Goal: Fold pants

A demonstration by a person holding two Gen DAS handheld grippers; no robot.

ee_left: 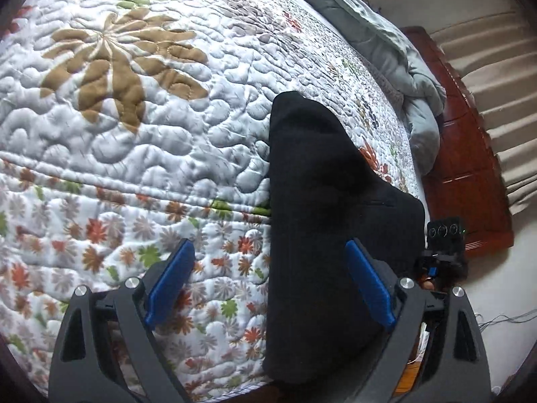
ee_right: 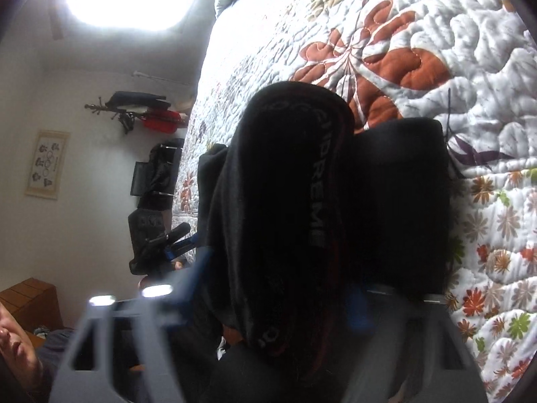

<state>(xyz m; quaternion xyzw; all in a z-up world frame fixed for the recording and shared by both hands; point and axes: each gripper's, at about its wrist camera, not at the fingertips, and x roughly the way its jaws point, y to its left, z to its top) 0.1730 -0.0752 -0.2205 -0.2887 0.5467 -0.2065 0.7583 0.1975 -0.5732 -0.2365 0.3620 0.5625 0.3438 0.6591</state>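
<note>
Your right claw [ee_right: 285, 302] clamps the black pants [ee_right: 302, 184] at the waistband; left claw [ee_left: 268, 285] gapes, released; fabric soft, limp: take the hem edge on the bed [ee_left: 134, 134]

floral quilt [ee_left: 134, 134] | grey duvet [ee_left: 386, 50] (rumpled) | wooden footboard [ee_left: 463, 154]

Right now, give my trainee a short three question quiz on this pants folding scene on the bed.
1. True or false: the left gripper is clamped on the black pants.
2. What do the pants lie on? A) floral quilt B) wooden floor C) desk
3. Fill in: the bundled blanket at the quilt's far edge is pale ____.

Key: 1 false, its blue pads stand wide apart, pressing nothing; 2 A; 3 blue-grey.
</note>
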